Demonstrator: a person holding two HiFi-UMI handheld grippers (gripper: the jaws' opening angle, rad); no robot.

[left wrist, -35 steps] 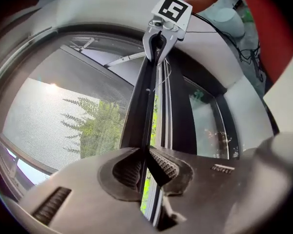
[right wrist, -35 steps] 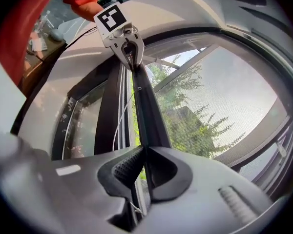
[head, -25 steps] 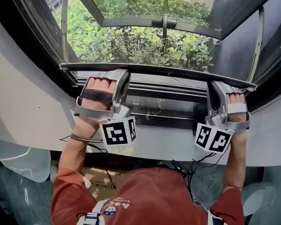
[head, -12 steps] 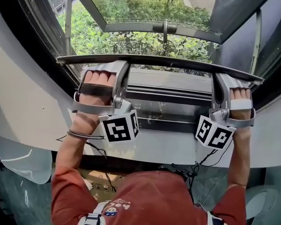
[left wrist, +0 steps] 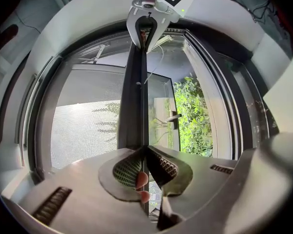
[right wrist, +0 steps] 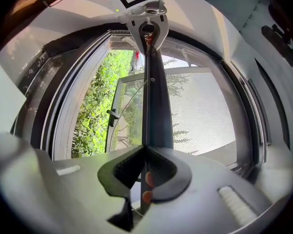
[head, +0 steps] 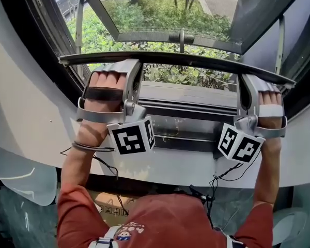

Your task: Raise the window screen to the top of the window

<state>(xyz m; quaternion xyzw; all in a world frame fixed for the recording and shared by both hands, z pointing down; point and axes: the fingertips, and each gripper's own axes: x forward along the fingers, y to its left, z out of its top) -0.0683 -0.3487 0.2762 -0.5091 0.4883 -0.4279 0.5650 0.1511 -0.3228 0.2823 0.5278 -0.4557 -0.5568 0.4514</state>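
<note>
The window screen's dark bottom bar [head: 186,59] runs across the window opening in the head view, a little above the sill [head: 191,93]. My left gripper [head: 130,67] is shut on the bar near its left end. My right gripper [head: 245,80] is shut on it near its right end. In the left gripper view the bar [left wrist: 133,91] stands as a dark strip pinched between the jaws of the left gripper [left wrist: 145,149], with the grey mesh [left wrist: 85,126] to one side. The right gripper view shows the bar [right wrist: 154,96] clamped in the right gripper [right wrist: 145,147], mesh [right wrist: 200,111] beside it.
Beyond the screen an outward-opening glass sash with a handle [head: 181,34] stands ajar over green bushes [head: 101,35]. Dark window frame sides [head: 39,40] and white wall [head: 20,102] flank the opening. Cables [head: 219,174] hang under the right gripper.
Both grippers and the bar between them have moved up together. The open gap between bar and sill is taller, showing more bushes beneath the bar.
</note>
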